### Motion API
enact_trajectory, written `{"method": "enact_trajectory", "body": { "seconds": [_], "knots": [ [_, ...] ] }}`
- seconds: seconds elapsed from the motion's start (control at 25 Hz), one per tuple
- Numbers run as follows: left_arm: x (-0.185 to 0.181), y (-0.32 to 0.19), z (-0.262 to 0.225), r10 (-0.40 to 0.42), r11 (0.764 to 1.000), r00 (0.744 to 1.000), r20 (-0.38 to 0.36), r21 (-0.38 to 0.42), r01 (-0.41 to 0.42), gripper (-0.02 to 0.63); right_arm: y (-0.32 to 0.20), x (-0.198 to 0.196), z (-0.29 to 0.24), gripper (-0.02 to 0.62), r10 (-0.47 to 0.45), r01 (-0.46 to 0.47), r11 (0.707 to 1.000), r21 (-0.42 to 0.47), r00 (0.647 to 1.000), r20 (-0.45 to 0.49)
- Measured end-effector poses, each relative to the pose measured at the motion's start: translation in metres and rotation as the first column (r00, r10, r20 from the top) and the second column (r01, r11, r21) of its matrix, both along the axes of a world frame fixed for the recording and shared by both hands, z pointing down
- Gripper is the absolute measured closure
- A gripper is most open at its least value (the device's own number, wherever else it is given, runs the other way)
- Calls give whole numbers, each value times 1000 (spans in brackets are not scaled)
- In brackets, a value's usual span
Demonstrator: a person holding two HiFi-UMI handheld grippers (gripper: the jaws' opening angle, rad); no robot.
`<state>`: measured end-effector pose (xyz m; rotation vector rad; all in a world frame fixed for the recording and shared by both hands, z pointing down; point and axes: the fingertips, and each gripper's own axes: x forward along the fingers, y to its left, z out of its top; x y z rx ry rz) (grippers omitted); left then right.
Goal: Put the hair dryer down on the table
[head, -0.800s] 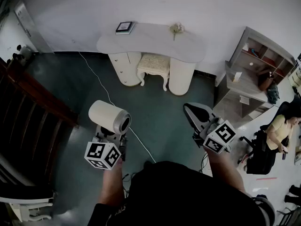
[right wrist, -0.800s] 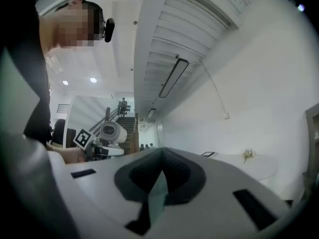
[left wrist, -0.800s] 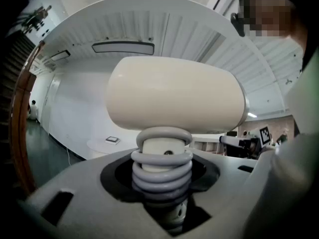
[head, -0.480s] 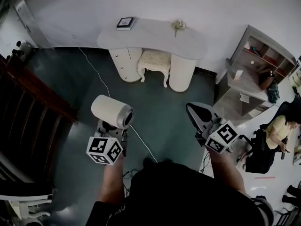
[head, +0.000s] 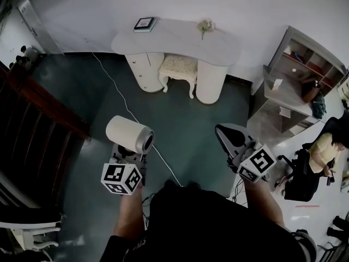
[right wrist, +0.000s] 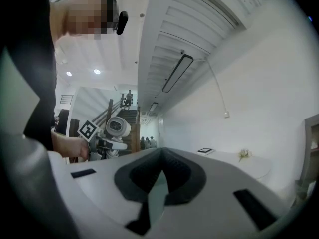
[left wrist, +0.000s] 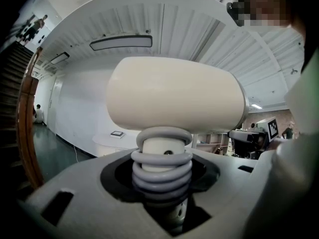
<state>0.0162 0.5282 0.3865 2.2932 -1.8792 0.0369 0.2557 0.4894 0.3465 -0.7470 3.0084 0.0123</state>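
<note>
White table [head: 177, 40] against the wall; dark flat object [head: 144, 24] and flowers [head: 205, 26] on it.

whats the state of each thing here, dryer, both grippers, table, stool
hair dryer: in the air, handle clamped by the left gripper, not yet on the table
left gripper: shut on the hair dryer's handle
right gripper: jaws together, nothing between them
table: against the wall, with a frame and a flower on top
stool: upright, tucked into the table's gap

cream stool [head: 178, 70] | wooden shelf unit [head: 305, 70] at right | seated person [head: 322, 152] far right | white cable [head: 117, 94]
</note>
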Motion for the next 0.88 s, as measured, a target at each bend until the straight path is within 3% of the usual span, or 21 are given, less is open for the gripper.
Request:
{"method": "enact_trajectory", "body": {
  "seconds": [0.24, 0.48, 0.88],
  "knots": [
    [14, 6, 7, -5, 1000, 1000, -1, -13, 5, 399, 9, 9, 11, 589, -47, 49, 998, -42, 998, 45],
    [10, -4, 8, 6, 1000, 1000, 0, -5, -6, 399, 2, 1, 22, 583, -55, 56, 996, -63, 998, 10],
    [-43, -75, 16, 26, 1000, 999, -19, -9, -26, 399, -65, -56, 25, 563, -62, 61, 994, -86, 998, -1]
  ]
}}
